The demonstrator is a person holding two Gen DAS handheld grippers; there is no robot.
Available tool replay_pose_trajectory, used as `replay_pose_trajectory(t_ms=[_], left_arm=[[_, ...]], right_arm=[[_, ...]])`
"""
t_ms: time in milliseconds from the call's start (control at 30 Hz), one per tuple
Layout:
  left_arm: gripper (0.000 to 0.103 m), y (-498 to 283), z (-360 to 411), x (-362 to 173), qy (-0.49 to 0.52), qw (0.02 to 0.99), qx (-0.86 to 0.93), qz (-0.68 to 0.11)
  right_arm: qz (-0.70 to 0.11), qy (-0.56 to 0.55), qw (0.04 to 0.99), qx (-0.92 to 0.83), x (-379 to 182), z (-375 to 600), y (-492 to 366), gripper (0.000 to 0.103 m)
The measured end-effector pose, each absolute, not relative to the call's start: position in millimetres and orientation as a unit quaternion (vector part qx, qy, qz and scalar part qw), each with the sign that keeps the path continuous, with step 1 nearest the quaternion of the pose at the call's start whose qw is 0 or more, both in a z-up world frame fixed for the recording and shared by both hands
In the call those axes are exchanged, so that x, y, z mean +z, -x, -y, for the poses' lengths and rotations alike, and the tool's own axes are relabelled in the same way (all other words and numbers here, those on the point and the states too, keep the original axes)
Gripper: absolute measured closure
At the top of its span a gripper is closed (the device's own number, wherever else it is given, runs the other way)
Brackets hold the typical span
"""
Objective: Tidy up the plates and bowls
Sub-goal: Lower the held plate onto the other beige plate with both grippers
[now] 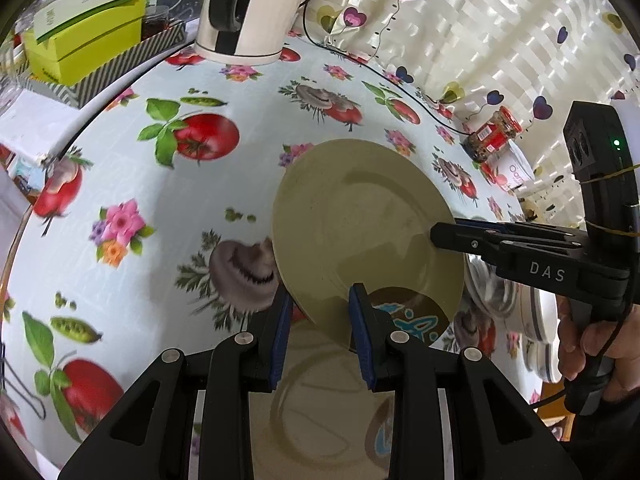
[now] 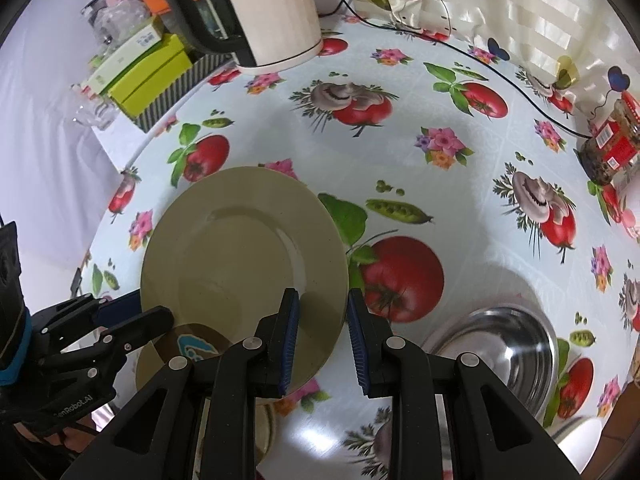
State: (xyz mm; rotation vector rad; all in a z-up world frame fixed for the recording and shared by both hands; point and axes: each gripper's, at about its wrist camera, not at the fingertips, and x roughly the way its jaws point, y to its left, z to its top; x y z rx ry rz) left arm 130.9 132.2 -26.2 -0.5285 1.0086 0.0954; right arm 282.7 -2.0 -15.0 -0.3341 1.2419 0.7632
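A beige plate [image 1: 360,224] [image 2: 240,252] is tilted up over a second beige plate [image 1: 320,412] [image 2: 160,364] that has a dark centre with a blue picture. My left gripper [image 1: 318,320] [image 2: 156,312] is open, with its jaws around the near rim of the tilted plate. My right gripper [image 2: 322,340] [image 1: 434,236] is open, and the plate's right rim sits between its jaws. A steel bowl [image 2: 504,352] stands on the table to the right. White bowls [image 1: 544,332] are stacked at the right edge of the left wrist view.
A fruit-print tablecloth [image 2: 440,168] covers the table. A white kettle [image 2: 268,12] with its black cable stands at the back. Green boxes [image 2: 148,72] sit at the back left. A red-labelled jar [image 2: 608,144] stands by the heart-print curtain on the right.
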Motion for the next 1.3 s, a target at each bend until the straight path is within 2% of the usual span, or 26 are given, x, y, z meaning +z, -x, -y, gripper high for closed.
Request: replay_pose_trajectory(t_ms=[867,1300], left_arm=[[0.073,-37,-113,-44,0.252,0.829,0.042,-0.498],[0.073,-32,-104,-45,0.24,0.831,0.042,-0.501]], right_arm=[[-0.582,0.152,0.722,0.343,-35,23,-180,0.078],[-0.583,0.15,0.722,0.342,-38,30,-166,0.078]])
